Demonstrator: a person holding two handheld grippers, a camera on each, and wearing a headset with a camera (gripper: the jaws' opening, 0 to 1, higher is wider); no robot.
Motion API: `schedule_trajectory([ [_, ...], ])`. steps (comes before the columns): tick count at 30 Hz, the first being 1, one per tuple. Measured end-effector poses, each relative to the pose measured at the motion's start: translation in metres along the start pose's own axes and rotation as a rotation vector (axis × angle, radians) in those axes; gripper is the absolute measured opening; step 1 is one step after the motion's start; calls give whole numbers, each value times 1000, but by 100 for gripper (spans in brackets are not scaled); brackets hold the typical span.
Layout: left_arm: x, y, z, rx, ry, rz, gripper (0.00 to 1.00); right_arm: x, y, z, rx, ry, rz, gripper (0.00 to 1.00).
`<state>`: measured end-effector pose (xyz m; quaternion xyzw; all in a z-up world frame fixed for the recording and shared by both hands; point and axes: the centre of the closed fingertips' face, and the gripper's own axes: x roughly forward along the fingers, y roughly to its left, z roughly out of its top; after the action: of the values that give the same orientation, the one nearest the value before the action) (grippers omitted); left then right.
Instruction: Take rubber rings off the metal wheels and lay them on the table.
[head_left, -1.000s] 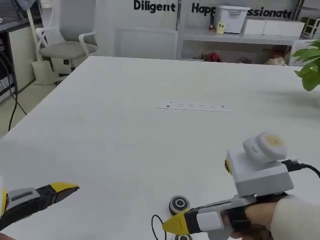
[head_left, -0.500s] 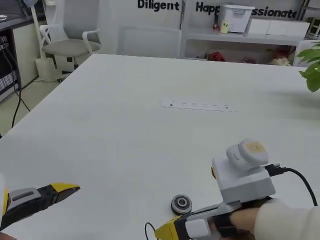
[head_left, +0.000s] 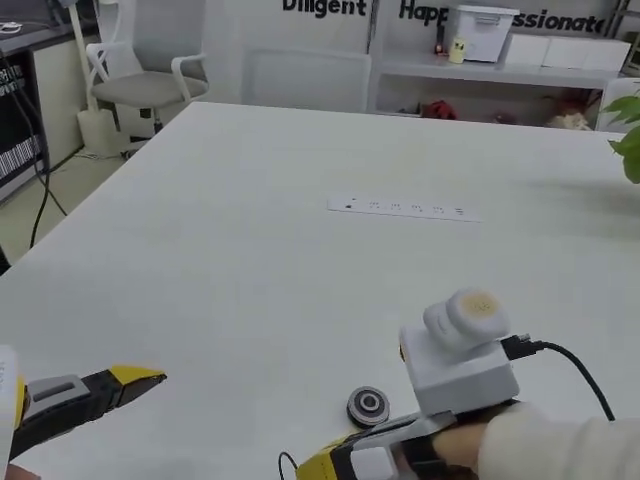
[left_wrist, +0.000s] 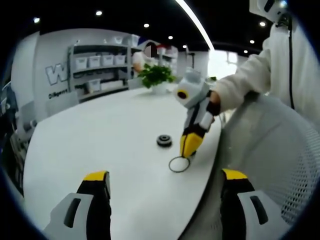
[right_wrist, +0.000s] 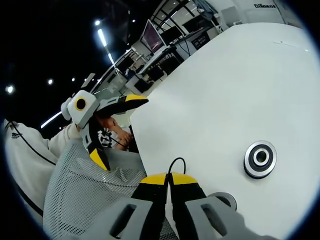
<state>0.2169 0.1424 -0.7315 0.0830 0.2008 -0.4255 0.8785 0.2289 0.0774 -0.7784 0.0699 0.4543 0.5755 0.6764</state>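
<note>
Rubber ring (left_wrist: 179, 164) is off its wheel and lies flat on the table (head_left: 300, 250) close to the near edge, a thin black loop with its far rim caught in the right gripper (right_wrist: 169, 176), whose yellow tips are pressed together on it. Change over the last second in the head view: right gripper and ring sit further from the metal wheel (head_left: 368, 406) and nearer the person, so the gap between ring and wheel has grown (camera has also drifted, but the gap to the wheel is real). The wheel itself has kept its spot on the table. The left gripper (left_wrist: 165, 175) has hardly budged, jaws spread wide with nothing between them, hovering at the table edge well apart from the ring. Reads as: pull-off done for this ring, lay-down nearly done, release is what's left. In the right gripper view the ring loops up just past the closed tips, the wheel off to the right of them and apart. A second grey disc (right_wrist: 223, 199) peeks beside the right jaw, too hidden to say more.
</note>
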Motion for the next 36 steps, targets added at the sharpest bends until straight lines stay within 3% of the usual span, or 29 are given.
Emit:
schedule_trajectory([
  [11, -1, 0, -2, -6, 3, 4, 92, -3, -18, -2, -44, 4, -70, 0],
  [19, 0, -1, -2, -3, 4, 2, 92, -7, -27, -3, -71, 6, -108, 8],
  [23, 0, 0, -2, -3, 5, 4, 92, -12, -32, -1, -83, -3, -127, 13],
  [36, 0, -1, 0, 5, 3, 2, 92, -39, -35, 3, -115, -34, -145, 16],
])
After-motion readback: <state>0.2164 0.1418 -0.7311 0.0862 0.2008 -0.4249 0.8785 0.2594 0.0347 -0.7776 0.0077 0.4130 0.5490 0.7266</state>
